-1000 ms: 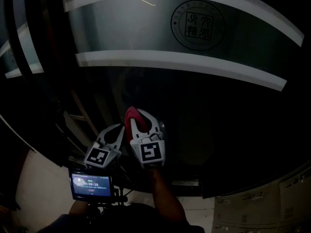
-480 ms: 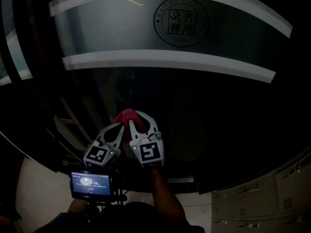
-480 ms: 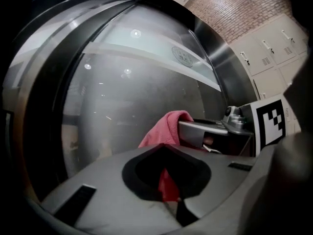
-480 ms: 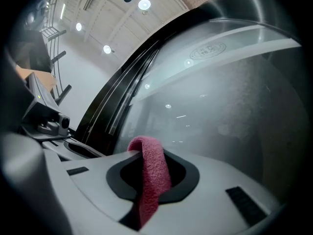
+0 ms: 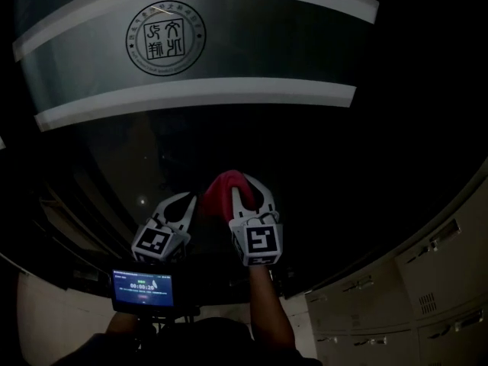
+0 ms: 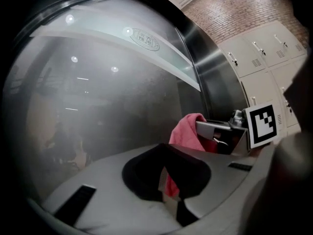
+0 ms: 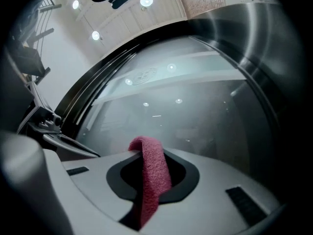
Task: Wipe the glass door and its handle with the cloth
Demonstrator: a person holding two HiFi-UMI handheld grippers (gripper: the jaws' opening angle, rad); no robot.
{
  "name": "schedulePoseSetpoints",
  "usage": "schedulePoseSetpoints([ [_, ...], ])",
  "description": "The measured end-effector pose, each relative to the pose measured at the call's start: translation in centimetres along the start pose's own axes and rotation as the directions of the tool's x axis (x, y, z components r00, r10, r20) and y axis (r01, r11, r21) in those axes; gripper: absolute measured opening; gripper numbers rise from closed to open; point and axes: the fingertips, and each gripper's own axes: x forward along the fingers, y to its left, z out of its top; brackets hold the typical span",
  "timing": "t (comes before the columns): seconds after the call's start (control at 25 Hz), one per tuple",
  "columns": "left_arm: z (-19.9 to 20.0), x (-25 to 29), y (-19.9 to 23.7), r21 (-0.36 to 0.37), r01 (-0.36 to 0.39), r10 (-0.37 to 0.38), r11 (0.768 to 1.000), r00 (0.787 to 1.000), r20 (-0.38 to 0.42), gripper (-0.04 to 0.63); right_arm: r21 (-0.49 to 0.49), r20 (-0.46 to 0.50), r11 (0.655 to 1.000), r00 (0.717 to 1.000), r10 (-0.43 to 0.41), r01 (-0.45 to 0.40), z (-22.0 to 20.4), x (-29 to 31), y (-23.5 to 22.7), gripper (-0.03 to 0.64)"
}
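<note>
Left tool (image 6: 164, 147), jaws seemingly together — hazy glass door (image 6: 112, 97) ahead, pink cloth (image 6: 187, 132) right

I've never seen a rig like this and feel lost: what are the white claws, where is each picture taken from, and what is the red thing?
There is no robot: a person holds a white two-jaw gripper in each hand. The head view comes from a camera on the person's head; each gripper view comes from a camera riding on that gripper, looking along its jaws. Ahead stands a dark glass door with a frosted band and a round seal. The right gripper is shut on a red-pink cloth, held up to the glass. The left gripper, beside it, is shut and empty.
</note>
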Motion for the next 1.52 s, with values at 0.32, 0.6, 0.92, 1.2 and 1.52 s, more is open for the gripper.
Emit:
schedulePoseSetpoints([
  [0.32,0.1,4.5,-6.0,-0.025,0.032,-0.031,0.999,0.999,0.018,0.012,-0.011,-0.024,0.991,0.991,-0.132,0.131,-0.4,-4.7,-11.0,0.028],
  [0.6,-0.2,4.7,-7.0,-0.029,0.012,-0.012,0.999,1.000,0.002,0.012,-0.002,-0.029,0.995,0.995,-0.098,0.098,-0.5,-5.4,-11.1,0.028],
  [0.92,-1.2,0.5,-4.2,-0.012,-0.047,0.047,0.999,0.998,-0.050,0.012,0.048,0.020,0.999,1.000,0.017,-0.018,0.3,-4.7,-3.2,0.028],
  [1.2,-1.8,-6.8,0.5,0.002,-0.075,0.075,0.997,0.995,-0.070,0.012,0.116,-0.017,0.984,0.990,0.137,-0.134,0.8,-4.3,9.3,0.028],
  [1.52,-2.7,-19.5,8.0,0.032,-0.010,0.012,0.999,0.997,-0.082,0.012,0.144,-0.017,0.985,0.995,0.101,-0.097,2.2,-3.7,25.1,0.028],
])
